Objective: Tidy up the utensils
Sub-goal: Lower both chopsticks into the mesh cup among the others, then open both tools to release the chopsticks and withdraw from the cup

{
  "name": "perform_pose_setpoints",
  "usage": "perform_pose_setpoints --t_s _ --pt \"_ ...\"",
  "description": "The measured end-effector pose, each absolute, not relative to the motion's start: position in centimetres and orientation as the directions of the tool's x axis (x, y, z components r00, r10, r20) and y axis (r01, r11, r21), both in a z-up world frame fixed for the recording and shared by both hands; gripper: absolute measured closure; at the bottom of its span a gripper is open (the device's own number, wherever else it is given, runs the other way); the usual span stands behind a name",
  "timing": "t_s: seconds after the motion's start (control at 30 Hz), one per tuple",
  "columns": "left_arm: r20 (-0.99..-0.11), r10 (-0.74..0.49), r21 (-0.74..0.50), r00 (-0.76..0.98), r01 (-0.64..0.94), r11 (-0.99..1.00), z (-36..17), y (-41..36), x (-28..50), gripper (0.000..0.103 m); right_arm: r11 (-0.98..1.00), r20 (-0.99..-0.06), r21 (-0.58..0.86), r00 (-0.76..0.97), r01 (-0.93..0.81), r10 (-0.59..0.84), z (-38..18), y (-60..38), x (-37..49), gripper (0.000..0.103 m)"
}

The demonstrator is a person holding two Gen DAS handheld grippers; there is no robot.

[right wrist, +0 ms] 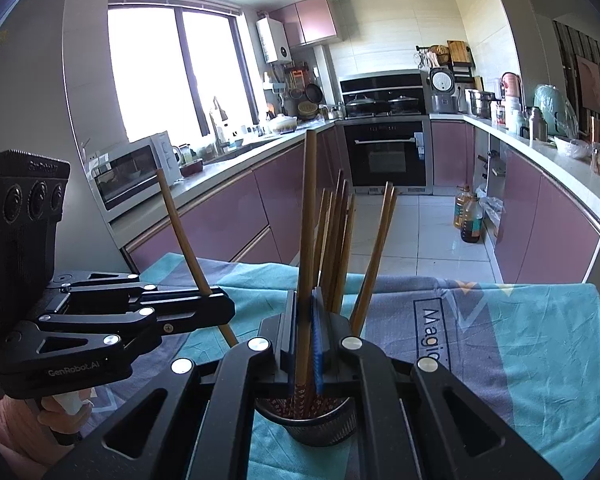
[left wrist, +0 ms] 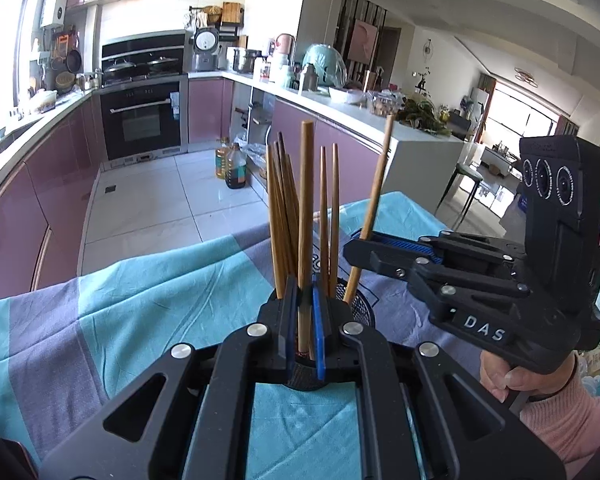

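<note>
Daylight only. Kitchen window (right wrist: 172,76) blown out white, far left; balcony window (left wrist: 516,116) glares far right in the left wrist view. Cabinets (right wrist: 220,220) shaded. Centre sharp, heavy fisheye bend and dark vignette at edges.

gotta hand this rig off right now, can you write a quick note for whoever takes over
Left gripper: shut on one chopstick, held upright with its lower end at the mouth of the mesh holder.
Right gripper: shut on another chopstick, also upright over the holder; in the left view it is the leaning stick.
Holder: stands on the blue and grey cloth, with a bunch of chopsticks already standing in it.
Done: most sticks are in.
Left: probably lower and release both held sticks into the holder. Whether more lie elsewhere is not in view.
</note>
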State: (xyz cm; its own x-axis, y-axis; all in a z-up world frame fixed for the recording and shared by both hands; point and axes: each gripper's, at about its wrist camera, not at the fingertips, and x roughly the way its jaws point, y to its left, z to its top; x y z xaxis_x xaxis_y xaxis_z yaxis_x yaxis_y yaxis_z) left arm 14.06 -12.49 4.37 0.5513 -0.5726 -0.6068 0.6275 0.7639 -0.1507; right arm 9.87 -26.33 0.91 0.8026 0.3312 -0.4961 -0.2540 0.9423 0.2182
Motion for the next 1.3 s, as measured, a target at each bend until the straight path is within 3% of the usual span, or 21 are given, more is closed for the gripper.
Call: perform_pose_setpoints --t_s 0.87,0.93,0.97,1.03,1.1,1.23,1.3 --pt "-0.654 -0.555 -0.209 0.514 0.582 0.786 -1.1 -14.1 19.0 0.093 0.946 -0.528 0.268 0.793 -0.183 0.303 -1.5 -27.9 11.8 0.094" --pt "-0.645 -0.554 -0.206 0.527 0.578 0.79 -1.3 -13.7 18.7 0.086 0.947 -0.527 0.266 0.794 -0.183 0.302 -1.5 -27.9 11.7 0.092" --pt "-0.639 -0.549 -0.201 0.539 0.572 0.795 -1.3 -13.4 18.4 0.082 0.948 -0.524 0.262 0.798 -0.181 0.298 -1.6 -27.9 11.5 0.086" --pt "-0.629 -0.541 -0.202 0.558 0.555 0.807 -1.3 -12.6 18.0 0.064 0.952 -0.516 0.25 0.808 -0.175 0.284 -1.6 -27.9 10.8 0.068" --pt "-0.619 -0.529 -0.204 0.58 0.532 0.822 -1.2 -12.0 17.5 0.056 0.959 -0.498 0.23 0.826 -0.167 0.263 -1.5 -27.8 9.8 0.047" --pt "-0.588 -0.476 -0.188 0.654 0.462 0.867 -1.2 -9.9 16.4 0.029 0.969 -0.474 0.195 0.85 -0.154 0.231 -1.3 -27.6 8.1 0.037" --pt "-0.573 -0.453 -0.178 0.683 0.436 0.882 -1.2 -8.9 15.7 0.016 0.975 -0.462 0.171 0.862 -0.143 0.207 -1.4 -27.3 7.3 0.027"
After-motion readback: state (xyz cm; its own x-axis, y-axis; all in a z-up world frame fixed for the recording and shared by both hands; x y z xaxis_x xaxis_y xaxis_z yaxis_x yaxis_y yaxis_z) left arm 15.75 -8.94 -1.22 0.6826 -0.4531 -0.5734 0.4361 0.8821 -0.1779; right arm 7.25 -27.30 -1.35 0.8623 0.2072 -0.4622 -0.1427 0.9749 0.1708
